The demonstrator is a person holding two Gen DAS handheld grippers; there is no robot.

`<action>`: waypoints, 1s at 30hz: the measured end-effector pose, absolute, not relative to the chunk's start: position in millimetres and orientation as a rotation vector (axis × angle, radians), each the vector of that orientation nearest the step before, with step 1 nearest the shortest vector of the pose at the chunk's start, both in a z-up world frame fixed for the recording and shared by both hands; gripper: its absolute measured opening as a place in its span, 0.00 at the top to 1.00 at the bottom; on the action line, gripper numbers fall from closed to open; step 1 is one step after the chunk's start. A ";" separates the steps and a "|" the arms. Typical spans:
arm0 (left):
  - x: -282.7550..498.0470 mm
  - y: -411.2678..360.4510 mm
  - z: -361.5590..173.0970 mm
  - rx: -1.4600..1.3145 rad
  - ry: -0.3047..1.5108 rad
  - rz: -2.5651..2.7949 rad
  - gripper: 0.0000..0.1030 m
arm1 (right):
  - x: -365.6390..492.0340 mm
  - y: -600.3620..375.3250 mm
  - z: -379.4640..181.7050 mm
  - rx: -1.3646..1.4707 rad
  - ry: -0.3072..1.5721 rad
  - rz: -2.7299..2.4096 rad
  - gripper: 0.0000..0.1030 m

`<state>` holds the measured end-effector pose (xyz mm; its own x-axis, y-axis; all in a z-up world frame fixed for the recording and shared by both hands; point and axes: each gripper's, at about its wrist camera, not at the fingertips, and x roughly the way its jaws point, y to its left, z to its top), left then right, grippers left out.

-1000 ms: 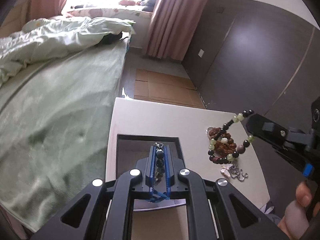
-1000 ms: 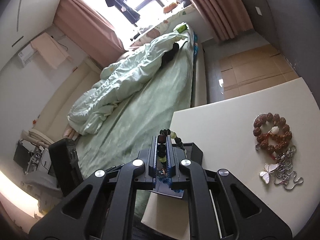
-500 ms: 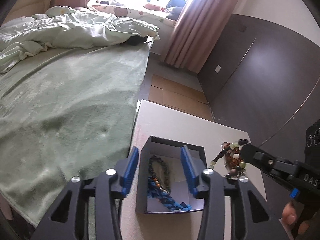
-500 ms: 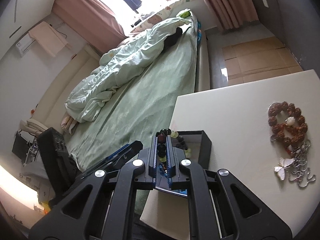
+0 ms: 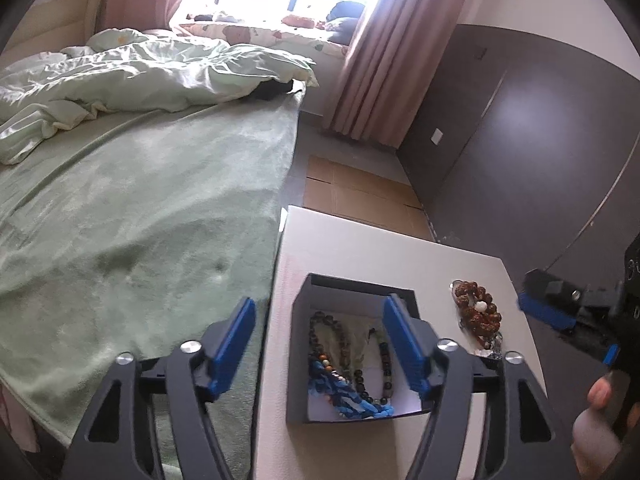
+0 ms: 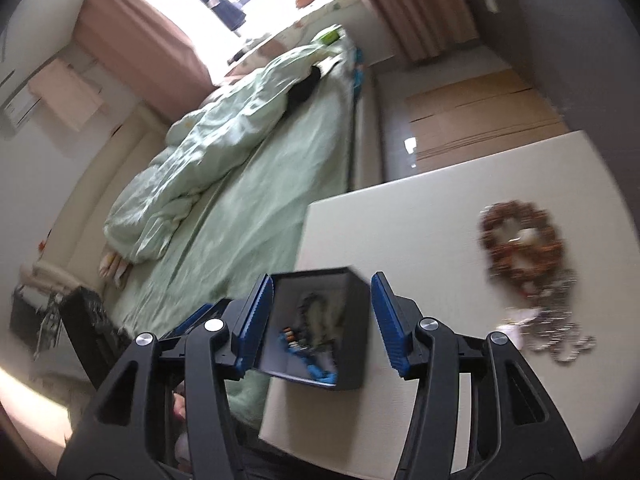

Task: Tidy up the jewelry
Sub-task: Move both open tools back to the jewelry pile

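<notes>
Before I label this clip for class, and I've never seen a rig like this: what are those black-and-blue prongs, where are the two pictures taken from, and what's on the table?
No robot here. A person holds a hand tool in each hand; each ends in a two-finger gripper with blue pads, and a fisheye camera on each tool looks forward along its fingers. One picture comes from the left gripper, the other from the right gripper, which also shows at the edge of the left view.

Both stand open and hold nothing.

On the white table, beside a bed, sits a dark box with beaded bracelets and a blue cord inside. Outside the box lie a brown bead bracelet and a silver chain, blurred in the right view.
</notes>
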<state>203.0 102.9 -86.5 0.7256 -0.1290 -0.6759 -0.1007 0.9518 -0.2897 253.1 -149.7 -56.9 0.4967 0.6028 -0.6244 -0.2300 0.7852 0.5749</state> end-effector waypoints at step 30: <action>245.0 -16.9 -39.2 -0.183 0.751 -0.196 0.08 | 240.0 -288.5 -75.5 0.582 0.890 0.271 0.09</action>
